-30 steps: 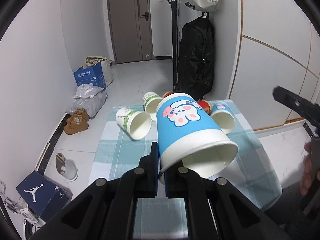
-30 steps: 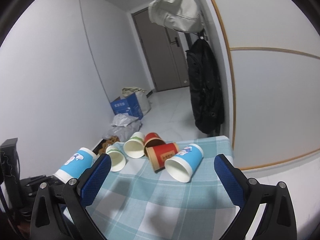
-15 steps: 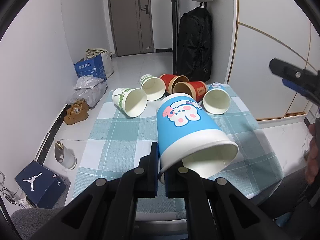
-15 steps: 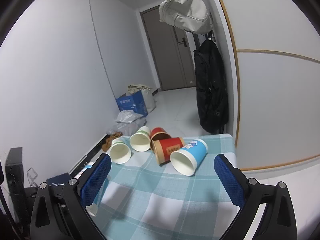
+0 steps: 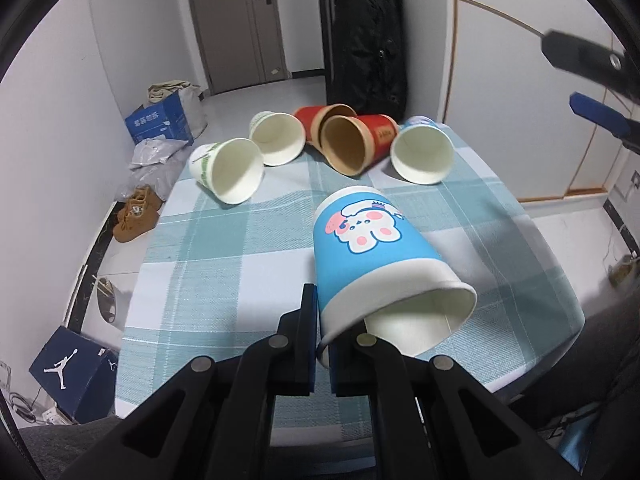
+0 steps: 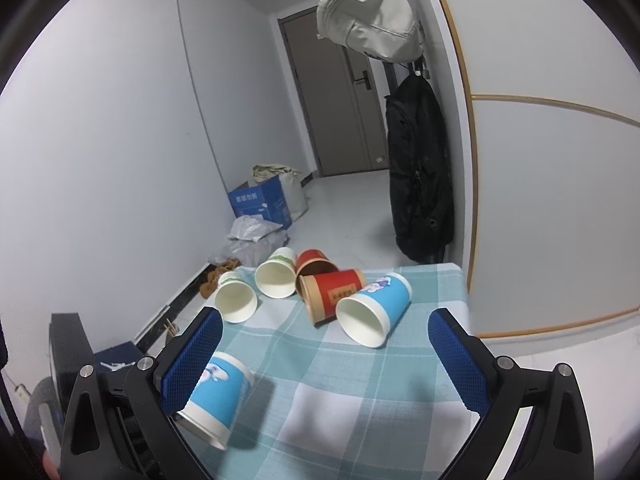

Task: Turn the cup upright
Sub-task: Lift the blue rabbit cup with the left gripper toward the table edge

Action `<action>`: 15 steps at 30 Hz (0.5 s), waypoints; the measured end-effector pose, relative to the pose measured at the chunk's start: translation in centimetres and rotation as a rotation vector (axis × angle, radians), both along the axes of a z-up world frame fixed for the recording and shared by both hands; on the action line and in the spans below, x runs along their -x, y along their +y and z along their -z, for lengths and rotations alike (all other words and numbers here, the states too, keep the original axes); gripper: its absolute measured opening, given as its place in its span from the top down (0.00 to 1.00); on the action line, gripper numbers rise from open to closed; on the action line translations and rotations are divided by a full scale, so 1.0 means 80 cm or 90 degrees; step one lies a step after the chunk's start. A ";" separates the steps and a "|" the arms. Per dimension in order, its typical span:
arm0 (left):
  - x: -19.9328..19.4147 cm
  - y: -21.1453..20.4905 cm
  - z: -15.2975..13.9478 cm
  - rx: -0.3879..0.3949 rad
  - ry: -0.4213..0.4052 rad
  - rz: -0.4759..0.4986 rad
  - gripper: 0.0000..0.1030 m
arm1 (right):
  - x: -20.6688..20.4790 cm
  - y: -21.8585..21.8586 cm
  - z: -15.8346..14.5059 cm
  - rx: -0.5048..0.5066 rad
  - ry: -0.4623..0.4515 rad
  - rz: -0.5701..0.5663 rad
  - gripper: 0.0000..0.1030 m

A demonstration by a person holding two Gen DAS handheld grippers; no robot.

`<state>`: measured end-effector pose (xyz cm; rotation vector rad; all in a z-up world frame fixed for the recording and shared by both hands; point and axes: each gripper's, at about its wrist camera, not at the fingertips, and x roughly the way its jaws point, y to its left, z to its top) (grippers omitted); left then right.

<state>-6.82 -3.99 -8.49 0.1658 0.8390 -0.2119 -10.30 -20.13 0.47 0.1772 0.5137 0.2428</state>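
Note:
My left gripper (image 5: 323, 344) is shut on the rim of a blue paper cup with a bunny print (image 5: 372, 256). The cup is tilted, base away from me and mouth toward me, just over the checked tablecloth (image 5: 240, 264). The same cup (image 6: 218, 392) shows at the lower left of the right wrist view. My right gripper (image 6: 324, 356) is open and empty, held above the table's near side. Its fingers (image 5: 600, 112) show at the right edge of the left wrist view.
Several cups lie on their sides at the table's far end: two white-green (image 5: 232, 170) (image 5: 277, 138), two red (image 5: 352, 142) (image 5: 326, 114), one blue (image 5: 422, 148). A black bag (image 5: 368, 48) hangs behind. Boxes (image 5: 158, 120), shoes (image 5: 138, 216) and a mirror lie on the floor at left.
My left gripper has drawn back toward the near edge and lowered the blue cup close to the cloth. My right gripper has risen and stays open.

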 end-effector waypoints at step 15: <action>-0.011 -0.005 0.018 0.010 0.058 0.004 0.99 | 0.001 -0.009 -0.001 -0.014 0.006 0.008 0.00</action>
